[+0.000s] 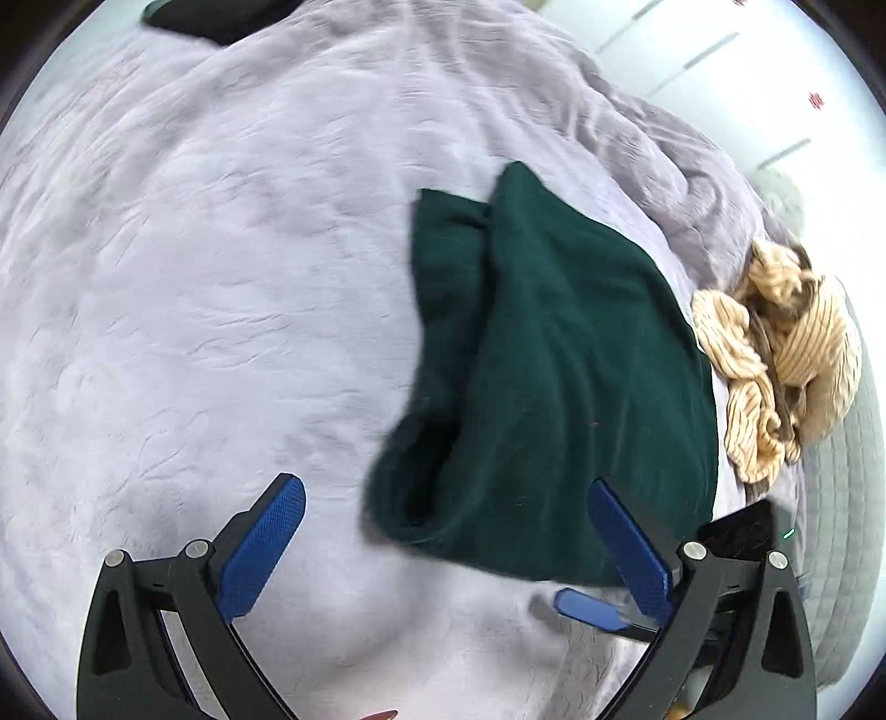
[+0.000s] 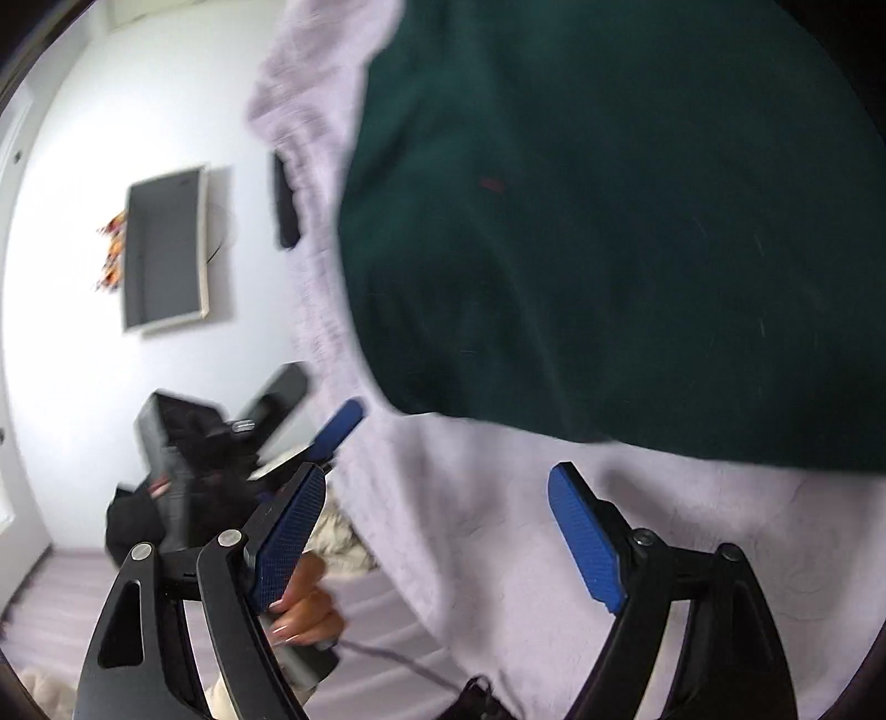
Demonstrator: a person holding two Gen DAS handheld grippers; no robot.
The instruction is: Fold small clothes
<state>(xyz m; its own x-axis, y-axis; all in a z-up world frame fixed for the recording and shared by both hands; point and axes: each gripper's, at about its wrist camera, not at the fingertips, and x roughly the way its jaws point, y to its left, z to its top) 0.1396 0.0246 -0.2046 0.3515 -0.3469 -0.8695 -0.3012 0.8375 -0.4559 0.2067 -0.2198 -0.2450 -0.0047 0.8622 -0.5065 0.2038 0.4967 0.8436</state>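
A dark green garment point(image 1: 559, 376) lies folded on the lavender bedspread point(image 1: 221, 266), right of centre in the left wrist view. My left gripper point(image 1: 448, 501) is open and empty, its right finger just over the garment's near edge. The right gripper's blue fingertip point(image 1: 587, 608) shows low right in that view. In the right wrist view the green garment point(image 2: 609, 221) fills the upper right. My right gripper point(image 2: 437, 493) is open and empty just below its edge, over the bedspread point(image 2: 498, 526). The left gripper's fingertip point(image 2: 340, 423) and the hand holding it point(image 2: 307, 603) show at left.
A crumpled tan ribbed garment point(image 1: 775, 354) lies at the bed's right edge. A dark garment point(image 1: 221, 16) sits at the far top of the bed. In the right wrist view a wall-mounted screen point(image 2: 163, 249) and dark equipment point(image 2: 183, 459) stand beyond the bed.
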